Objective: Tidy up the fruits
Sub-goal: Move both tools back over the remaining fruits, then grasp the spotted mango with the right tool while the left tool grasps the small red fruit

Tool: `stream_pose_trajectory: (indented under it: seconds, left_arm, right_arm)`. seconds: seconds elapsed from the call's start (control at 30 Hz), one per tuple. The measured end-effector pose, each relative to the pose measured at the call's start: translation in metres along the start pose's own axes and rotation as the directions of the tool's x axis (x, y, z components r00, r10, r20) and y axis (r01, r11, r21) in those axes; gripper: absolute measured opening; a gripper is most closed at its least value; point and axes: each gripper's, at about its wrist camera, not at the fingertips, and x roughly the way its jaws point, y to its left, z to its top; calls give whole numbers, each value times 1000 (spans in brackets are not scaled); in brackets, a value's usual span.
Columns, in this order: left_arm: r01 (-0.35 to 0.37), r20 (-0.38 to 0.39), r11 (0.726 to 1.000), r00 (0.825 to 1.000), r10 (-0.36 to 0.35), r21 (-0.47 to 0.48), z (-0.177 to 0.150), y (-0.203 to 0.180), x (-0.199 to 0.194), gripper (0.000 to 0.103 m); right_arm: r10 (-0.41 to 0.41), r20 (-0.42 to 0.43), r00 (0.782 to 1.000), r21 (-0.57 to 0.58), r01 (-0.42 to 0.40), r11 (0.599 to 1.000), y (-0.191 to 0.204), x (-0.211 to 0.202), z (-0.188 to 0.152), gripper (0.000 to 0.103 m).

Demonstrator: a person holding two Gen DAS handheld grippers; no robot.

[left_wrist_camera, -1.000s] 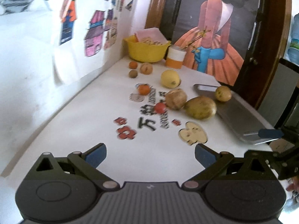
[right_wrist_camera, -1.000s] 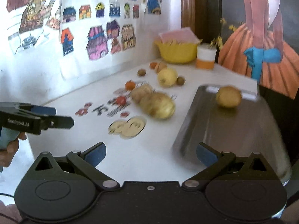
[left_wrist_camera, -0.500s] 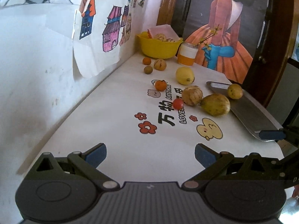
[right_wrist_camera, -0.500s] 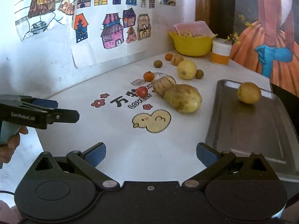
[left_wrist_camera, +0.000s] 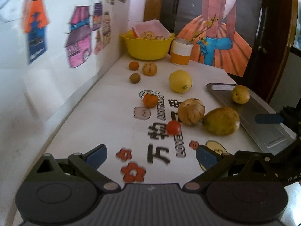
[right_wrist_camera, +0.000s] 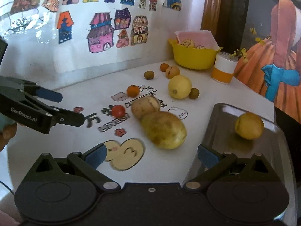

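While open, both hand-held grippers [left_wrist_camera: 151, 155] [right_wrist_camera: 151, 155] empty.

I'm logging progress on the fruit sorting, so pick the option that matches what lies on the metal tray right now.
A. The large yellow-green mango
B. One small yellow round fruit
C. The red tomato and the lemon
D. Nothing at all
B: the metal tray carries only one small yellow round fruit; the tomato, lemon and large mango all lie on the white table.
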Motion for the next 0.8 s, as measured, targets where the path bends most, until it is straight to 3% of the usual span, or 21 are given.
stream_pose_trajectory:
  seconds: [0.47,0.8]
  left_arm:
    - [21,-28,996,999,-18,85,18,-13,54,98]
    - [36,-9,992,999,-36,125,18,-20,60,78]
  right_arm:
    - [48,-18,999,-145,-50,988,-14,50,13,101]
    - [87,-47,995,-123,-92,988,-19,59,17,74]
